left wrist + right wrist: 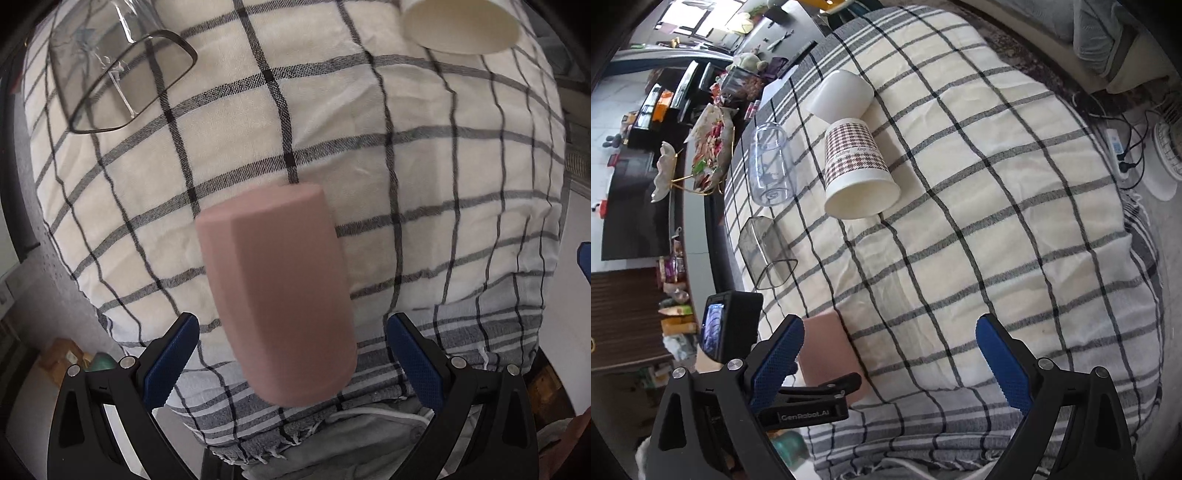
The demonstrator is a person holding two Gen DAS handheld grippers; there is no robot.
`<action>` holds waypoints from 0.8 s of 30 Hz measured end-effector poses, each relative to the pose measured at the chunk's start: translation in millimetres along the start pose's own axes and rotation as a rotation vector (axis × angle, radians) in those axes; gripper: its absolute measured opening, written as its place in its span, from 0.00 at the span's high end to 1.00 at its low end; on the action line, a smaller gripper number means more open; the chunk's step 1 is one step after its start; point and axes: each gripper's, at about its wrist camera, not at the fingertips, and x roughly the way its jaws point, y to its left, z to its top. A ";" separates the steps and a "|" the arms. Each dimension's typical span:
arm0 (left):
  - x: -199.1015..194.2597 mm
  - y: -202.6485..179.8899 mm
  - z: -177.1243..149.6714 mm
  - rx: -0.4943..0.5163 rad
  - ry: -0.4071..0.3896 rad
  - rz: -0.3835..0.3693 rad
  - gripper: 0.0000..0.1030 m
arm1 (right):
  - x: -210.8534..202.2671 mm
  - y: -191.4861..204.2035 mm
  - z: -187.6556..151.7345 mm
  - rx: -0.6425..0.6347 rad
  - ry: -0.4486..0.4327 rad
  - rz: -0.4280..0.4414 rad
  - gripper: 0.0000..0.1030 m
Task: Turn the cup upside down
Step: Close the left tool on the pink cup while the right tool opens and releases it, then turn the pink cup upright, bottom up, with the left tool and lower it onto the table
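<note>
While the dusty-pink matte plastic cup lies on its side on the checked black-and-cream cloth, its closed flat base pointing to the far side and its mouth end toward the near edge, the left gripper hangs over it with both blue-padded jaws spread wide, one on each side of the cup and neither touching it. The step in hand looks like the approach before the grasp: the cup is bracketed but not yet held. The right gripper also stands open and holds nothing, set back at the near edge; in its view the pink cup shows only partly at the near left, behind the left tool. Farther off lie a houndstooth-printed paper cup, a plain white cup, a clear plastic tumbler and a smoky square transparent container, all on their sides. Next, the left jaws would probably need to close across the pink cup's body, then lift and rotate it so the mouth faces down onto the cloth.
</note>
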 end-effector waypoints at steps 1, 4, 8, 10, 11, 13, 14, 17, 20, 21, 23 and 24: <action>2.4 -0.4 3.0 -0.003 0.014 -0.007 0.00 | 3.5 -0.6 3.2 0.003 0.011 0.003 0.08; 7.3 0.8 9.1 -0.009 0.036 -0.007 0.08 | 15.2 -3.8 14.1 0.010 0.038 0.006 0.08; 16.8 2.3 14.4 -0.020 0.065 0.002 0.28 | 25.0 -9.2 22.0 0.021 0.057 0.003 0.08; 16.9 3.6 16.1 -0.019 0.067 0.008 0.29 | 29.8 -11.8 24.0 0.030 0.065 0.003 0.08; 16.3 2.8 16.1 -0.015 0.065 0.007 0.29 | 31.4 -13.2 24.5 0.035 0.068 0.004 0.08; 13.3 0.6 16.9 -0.002 0.047 0.015 0.29 | 33.5 -14.5 25.5 0.039 0.073 0.005 0.08; 10.8 0.0 15.6 -0.003 0.031 0.021 0.30 | 34.2 -14.9 25.4 0.039 0.075 0.005 0.08; 3.5 -2.6 8.9 -0.001 -0.028 0.035 0.30 | 32.4 -15.8 23.6 0.036 0.072 0.003 0.08; -11.3 -5.6 -5.2 0.003 -0.144 0.040 0.30 | 28.3 -16.7 20.3 0.032 0.061 0.003 0.08; -15.0 -5.6 -11.2 0.001 -0.177 0.037 0.30 | 25.5 -16.3 18.7 0.027 0.053 0.003 0.08; -21.5 -3.5 -23.0 -0.012 -0.251 0.025 0.30 | 20.7 -15.3 15.5 0.015 0.039 0.001 0.08; -23.0 -1.4 -30.3 -0.018 -0.272 0.019 0.31 | 18.5 -14.2 13.4 0.006 0.031 -0.001 0.08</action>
